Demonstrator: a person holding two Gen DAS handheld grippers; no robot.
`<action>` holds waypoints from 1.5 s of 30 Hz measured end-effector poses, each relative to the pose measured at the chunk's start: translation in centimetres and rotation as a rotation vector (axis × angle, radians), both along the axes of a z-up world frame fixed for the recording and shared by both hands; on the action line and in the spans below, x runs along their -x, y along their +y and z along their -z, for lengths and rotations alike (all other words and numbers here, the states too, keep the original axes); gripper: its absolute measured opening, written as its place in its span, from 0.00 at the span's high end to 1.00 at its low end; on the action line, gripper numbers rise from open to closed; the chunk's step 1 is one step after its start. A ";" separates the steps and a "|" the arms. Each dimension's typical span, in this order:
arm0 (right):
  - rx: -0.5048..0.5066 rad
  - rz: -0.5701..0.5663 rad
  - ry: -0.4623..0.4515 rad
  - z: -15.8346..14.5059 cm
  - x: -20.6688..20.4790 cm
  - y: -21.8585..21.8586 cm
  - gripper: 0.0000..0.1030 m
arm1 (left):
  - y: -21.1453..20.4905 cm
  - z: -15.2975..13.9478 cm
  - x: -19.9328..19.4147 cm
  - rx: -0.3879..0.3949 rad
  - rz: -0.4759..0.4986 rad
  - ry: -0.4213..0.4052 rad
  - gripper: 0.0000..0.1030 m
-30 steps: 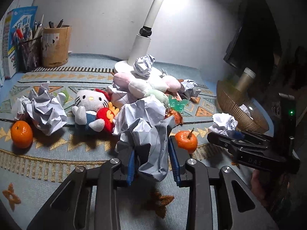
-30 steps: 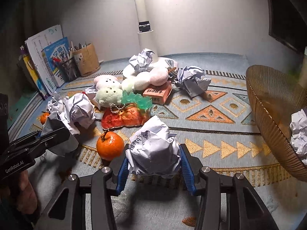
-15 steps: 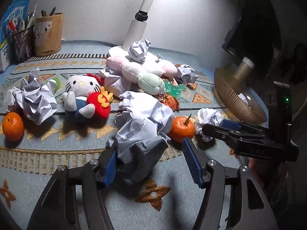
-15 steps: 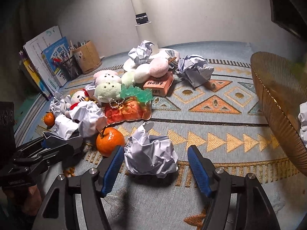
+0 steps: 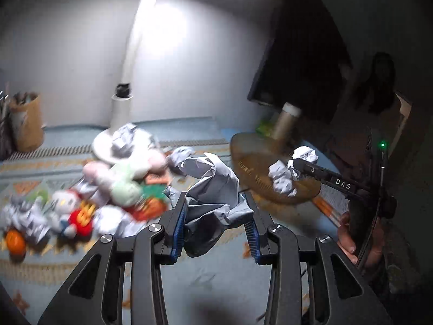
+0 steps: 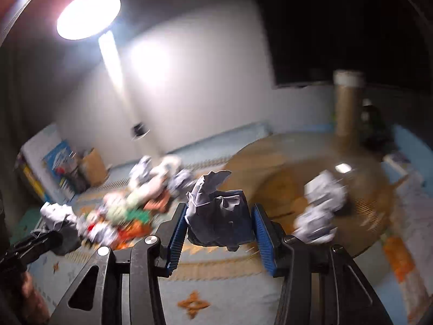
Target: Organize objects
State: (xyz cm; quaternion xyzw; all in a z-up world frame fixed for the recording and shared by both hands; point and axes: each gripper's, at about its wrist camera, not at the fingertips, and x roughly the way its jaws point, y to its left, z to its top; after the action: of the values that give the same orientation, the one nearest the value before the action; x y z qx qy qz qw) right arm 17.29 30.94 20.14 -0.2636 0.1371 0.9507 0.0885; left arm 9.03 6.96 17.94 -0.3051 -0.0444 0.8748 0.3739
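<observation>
My left gripper (image 5: 215,216) has a grey-white crumpled paper ball (image 5: 213,189) between its blue pads and holds it above the patterned mat; its jaws are closing on it. My right gripper (image 6: 220,216) is closing the same way on a second crumpled paper ball (image 6: 219,211), also off the mat. A brown woven bowl (image 6: 284,162) lies just ahead and to the right of it, with crumpled paper (image 6: 322,197) inside. In the left wrist view the right gripper (image 5: 293,166) reaches over the bowl (image 5: 249,168). The right wrist view shows the left gripper (image 6: 46,239) low at the left edge.
A blurred pile of plush toys (image 5: 124,178), a cat plush (image 5: 67,208) and more paper balls sits mid-mat, with an orange (image 5: 15,239) at the far left. A white lamp (image 5: 121,103), a pen holder (image 5: 25,122) and a cardboard tube (image 5: 286,119) stand at the back.
Both grippers opened wide around their paper balls, then closed on them again and rose off the mat, swinging right toward the bowl. The views are now motion-blurred.
</observation>
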 end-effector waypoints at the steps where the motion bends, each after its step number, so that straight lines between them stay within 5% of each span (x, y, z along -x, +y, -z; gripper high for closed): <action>1: 0.006 0.040 0.001 -0.7 0.5 1.7 0.55 | 2.7 -0.7 1.0 0.009 0.014 0.008 0.66; 6: 0.009 0.087 -0.085 0.2 4.1 4.7 0.53 | 13.9 -0.2 4.9 0.029 0.098 -0.030 0.64; 8: 0.019 0.099 -0.093 0.4 5.1 5.9 0.45 | 17.1 0.6 6.1 0.058 0.110 -0.020 0.43; 11: 0.018 0.140 -0.133 1.1 6.1 8.0 0.43 | 18.1 1.7 7.7 0.102 0.063 -0.022 0.33; 13: 0.037 0.142 -0.124 1.3 5.0 8.9 0.43 | 16.1 1.8 7.8 0.067 0.070 -0.065 0.33; 17: 0.026 0.042 -0.080 0.4 3.2 5.2 0.42 | 8.0 1.1 4.9 0.010 0.035 -0.025 0.26; 20: -0.003 -0.121 -0.062 0.4 2.5 -1.6 0.38 | 0.7 2.1 1.3 0.072 -0.105 0.070 0.01; 24: -0.018 -0.308 -0.098 3.8 3.7 -10.6 0.35 | -8.2 5.6 -1.5 0.178 -0.327 0.081 0.01; 28: -0.094 -0.290 -0.164 7.8 6.9 -14.5 0.35 | -13.7 9.2 -0.3 0.171 -0.472 -0.006 0.01; 31: -0.121 -0.249 -0.218 9.1 7.7 -14.5 0.35 | -15.7 10.0 0.7 0.025 -0.486 -0.088 0.01; 36: -0.065 -0.217 -0.169 8.8 7.2 -13.1 0.17 | -16.9 10.2 1.0 -0.055 -0.535 -0.102 0.01; 45: -0.041 -0.223 -0.155 8.5 7.0 -12.9 0.13 | -15.5 10.5 1.1 0.003 -0.490 -0.099 0.01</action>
State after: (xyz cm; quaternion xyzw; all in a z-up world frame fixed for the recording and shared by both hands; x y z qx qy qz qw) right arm 10.25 18.08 11.68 -0.3478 0.0803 0.9341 -0.0019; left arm 7.94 -8.54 7.47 -0.3282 -0.1339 0.9234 0.1474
